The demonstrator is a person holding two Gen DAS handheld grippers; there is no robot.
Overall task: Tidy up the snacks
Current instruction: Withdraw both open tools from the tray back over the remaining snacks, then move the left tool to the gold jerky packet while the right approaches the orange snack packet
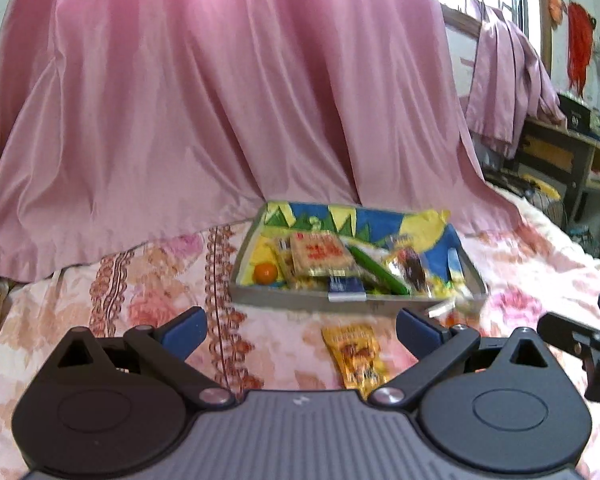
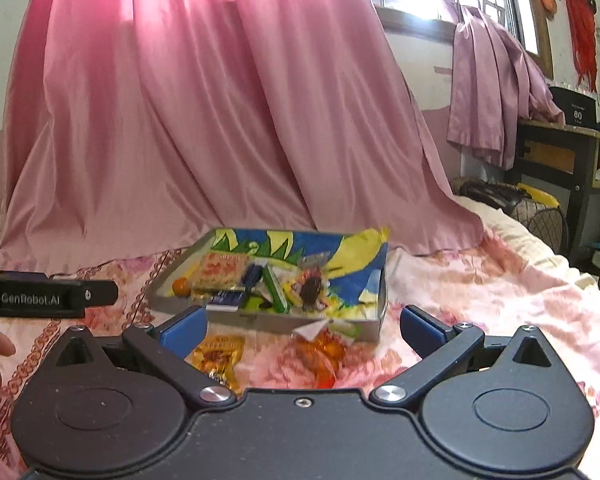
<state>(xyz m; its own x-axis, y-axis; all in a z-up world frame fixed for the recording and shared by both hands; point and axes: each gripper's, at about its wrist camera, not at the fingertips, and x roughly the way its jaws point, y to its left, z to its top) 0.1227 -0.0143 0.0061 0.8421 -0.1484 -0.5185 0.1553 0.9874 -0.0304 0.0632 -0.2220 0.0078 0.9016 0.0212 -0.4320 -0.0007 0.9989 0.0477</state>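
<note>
Plainly, the loose snacks lie on the pink floral bedspread point(image 1: 140, 300) just in front of a shallow grey tin tray with a blue, yellow and green printed lining point(image 1: 244, 254), which sits at the centre of both views below the pink satin curtain point(image 1: 220, 100).

Going left to right in the left wrist view: the left gripper point(image 1: 300, 330) has its blue-padded fingers wide apart and nothing between them. Inside the tray sit a small orange fruit point(image 1: 265, 272) at the left, then a flat biscuit packet with red print point(image 1: 320, 256), a green stick-shaped packet point(image 1: 376, 272) and a crinkly foil sweet wrapper point(image 1: 410, 268). Its print is too blurred to read.

Between the fingers, lower centre, lies a flat yellow foil sachet point(image 1: 358, 356). It looks light, thin and slippery, and on soft bedding it would likely sink under pressure; pinching one short edge seems the safest hold.

In the right wrist view, the black bar at the left edge reads "GenRobot.AI". The right gripper point(image 2: 302, 330) is likewise spread, empty. Ahead of it lie the same sachet point(image 2: 218, 354) and an orange cellophane-wrapped sweet point(image 2: 320, 356), crumpled, light, best taken by its twisted end. A black box at upper right shows "80".
</note>
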